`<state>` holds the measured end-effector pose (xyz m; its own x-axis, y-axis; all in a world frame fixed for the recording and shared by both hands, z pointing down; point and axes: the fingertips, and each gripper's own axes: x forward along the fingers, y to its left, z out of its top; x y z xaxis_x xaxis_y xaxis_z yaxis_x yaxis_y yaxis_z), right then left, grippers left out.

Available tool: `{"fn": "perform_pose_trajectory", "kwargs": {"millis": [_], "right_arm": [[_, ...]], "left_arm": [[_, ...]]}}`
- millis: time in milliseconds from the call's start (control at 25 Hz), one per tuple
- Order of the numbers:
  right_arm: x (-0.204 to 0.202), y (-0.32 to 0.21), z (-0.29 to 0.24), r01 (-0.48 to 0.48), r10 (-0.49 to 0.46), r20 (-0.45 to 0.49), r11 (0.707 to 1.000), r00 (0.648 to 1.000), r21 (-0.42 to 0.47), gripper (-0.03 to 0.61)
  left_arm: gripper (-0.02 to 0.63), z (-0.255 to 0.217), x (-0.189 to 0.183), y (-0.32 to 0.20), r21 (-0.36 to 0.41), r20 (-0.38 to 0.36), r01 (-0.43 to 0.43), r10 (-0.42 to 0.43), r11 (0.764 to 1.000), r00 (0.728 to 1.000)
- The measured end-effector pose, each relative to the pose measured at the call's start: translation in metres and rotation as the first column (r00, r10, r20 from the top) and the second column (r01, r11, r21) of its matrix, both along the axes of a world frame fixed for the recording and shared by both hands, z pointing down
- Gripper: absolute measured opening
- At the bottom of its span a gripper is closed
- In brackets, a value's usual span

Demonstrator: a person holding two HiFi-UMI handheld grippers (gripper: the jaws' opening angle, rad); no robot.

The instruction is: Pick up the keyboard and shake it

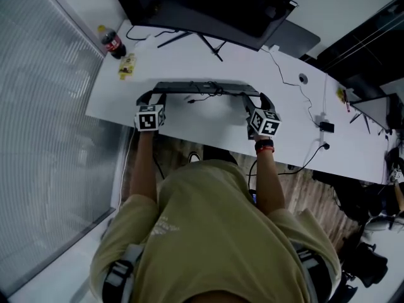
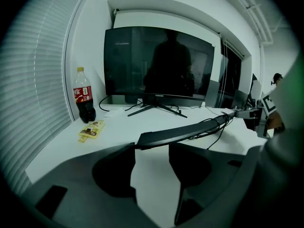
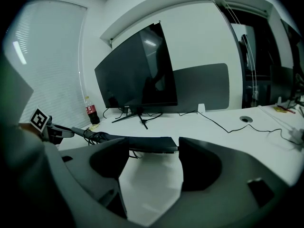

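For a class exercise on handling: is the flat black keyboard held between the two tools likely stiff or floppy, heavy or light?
Probably stiff: the flat black keyboard spans from the left tool to the right tool with no sag visible in the head view. Likely light, as it looks thin. Its loose black cable would probably swing.

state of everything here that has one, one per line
keyboard: held at both ends, off the desk
left gripper: shut on keyboard
right gripper: shut on keyboard
monitor: screen dark
cola bottle: upright, capped
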<state>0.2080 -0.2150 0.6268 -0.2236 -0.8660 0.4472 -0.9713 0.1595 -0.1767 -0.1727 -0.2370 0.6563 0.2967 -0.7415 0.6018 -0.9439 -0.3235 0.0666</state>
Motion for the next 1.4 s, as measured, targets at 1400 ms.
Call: {"fn": "perform_pose_trajectory", "kwargs": {"millis": [1400], "right_arm": [[0.002, 0.048, 0.080, -0.093, 0.106, 0.056, 0.975, 0.993, -0.204, 0.327]], "left_arm": [[0.239, 0.082, -0.006, 0.048, -0.197, 0.229, -0.074, 0.119, 0.978, 0.966]]}}
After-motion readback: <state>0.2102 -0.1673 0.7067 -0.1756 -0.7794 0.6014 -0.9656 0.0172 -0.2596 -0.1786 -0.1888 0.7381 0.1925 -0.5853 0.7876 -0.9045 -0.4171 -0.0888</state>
